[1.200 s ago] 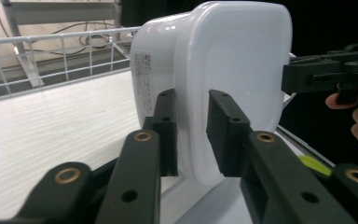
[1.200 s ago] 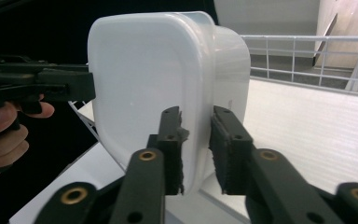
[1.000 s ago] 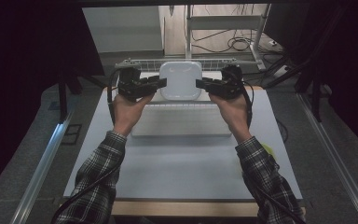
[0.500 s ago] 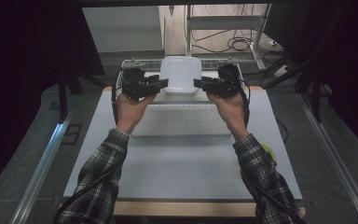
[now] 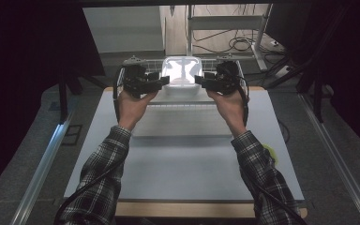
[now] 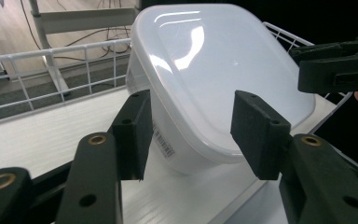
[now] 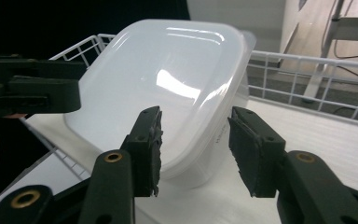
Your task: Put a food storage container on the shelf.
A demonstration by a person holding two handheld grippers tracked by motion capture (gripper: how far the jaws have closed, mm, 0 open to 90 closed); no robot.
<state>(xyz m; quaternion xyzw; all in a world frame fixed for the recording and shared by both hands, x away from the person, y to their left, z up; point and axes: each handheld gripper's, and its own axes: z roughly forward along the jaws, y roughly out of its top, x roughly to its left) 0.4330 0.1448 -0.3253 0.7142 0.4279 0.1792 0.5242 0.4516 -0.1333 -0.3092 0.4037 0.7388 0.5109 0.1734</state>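
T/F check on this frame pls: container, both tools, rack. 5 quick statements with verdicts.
1. The white plastic container has its lid on. True.
2. The left tool is clamped shut on the container. False: its jaws stand open, one on either side of the container's near edge.
3. The right tool is open. True.
4. The container lies on the table's front edge near the person. False: it is at the far end, in the white wire rack.
5. The container stands level. False: in both gripper views it is tilted, its lid facing up and toward the cameras.
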